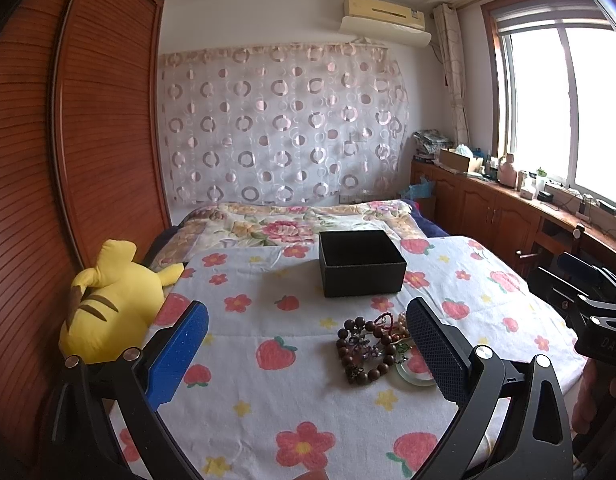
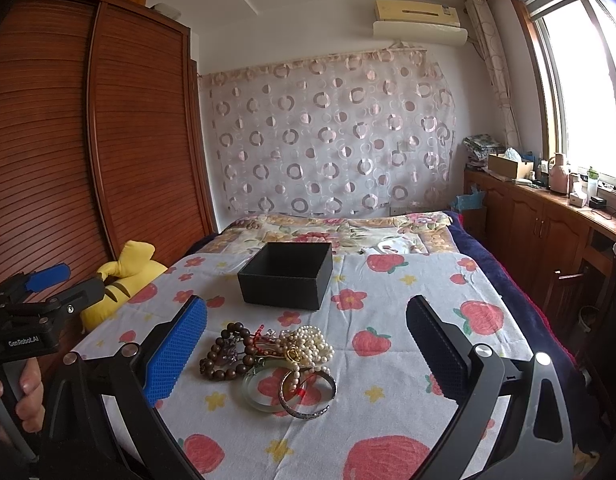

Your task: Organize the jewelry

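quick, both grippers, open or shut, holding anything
Left gripper: open, holding nothing.
Right gripper: open, holding nothing, above the jewelry pile.

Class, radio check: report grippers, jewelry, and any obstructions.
Left gripper and right gripper open, holding nothing. Jewelry pile on bedspread, none in black box. Nothing between pile and box.

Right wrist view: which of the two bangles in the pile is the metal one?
The dark patterned bangle at the pile's near edge. It overlaps the pale green glassy bangle, which lies to its left.
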`<state>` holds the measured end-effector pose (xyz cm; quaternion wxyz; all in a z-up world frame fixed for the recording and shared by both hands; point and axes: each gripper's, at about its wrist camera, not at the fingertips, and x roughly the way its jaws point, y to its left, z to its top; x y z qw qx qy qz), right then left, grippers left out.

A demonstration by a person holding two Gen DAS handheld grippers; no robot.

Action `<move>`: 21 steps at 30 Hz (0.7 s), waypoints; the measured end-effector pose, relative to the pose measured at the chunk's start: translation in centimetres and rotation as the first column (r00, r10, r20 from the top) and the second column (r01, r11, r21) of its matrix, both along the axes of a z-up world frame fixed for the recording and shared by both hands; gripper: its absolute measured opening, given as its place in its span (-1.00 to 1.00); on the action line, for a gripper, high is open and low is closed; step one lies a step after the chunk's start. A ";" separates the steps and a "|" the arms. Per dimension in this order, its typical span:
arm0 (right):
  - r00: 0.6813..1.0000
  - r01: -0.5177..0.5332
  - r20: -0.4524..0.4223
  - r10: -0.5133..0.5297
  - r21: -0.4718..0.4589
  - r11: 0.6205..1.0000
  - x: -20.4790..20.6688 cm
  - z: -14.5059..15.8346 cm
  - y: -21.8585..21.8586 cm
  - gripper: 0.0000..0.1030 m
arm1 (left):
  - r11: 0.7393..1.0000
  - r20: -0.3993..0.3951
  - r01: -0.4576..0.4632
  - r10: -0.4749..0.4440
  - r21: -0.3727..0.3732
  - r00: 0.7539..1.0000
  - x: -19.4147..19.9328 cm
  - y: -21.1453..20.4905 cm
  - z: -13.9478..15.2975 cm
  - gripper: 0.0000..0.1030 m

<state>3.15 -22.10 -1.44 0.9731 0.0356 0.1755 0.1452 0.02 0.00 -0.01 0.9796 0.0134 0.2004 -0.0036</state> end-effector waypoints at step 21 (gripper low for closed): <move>1.000 0.000 -0.001 0.000 -0.001 1.000 0.2 -0.1 0.3 0.95 | 1.000 -0.001 0.000 0.000 0.000 1.000 0.0 0.0 0.0 0.86</move>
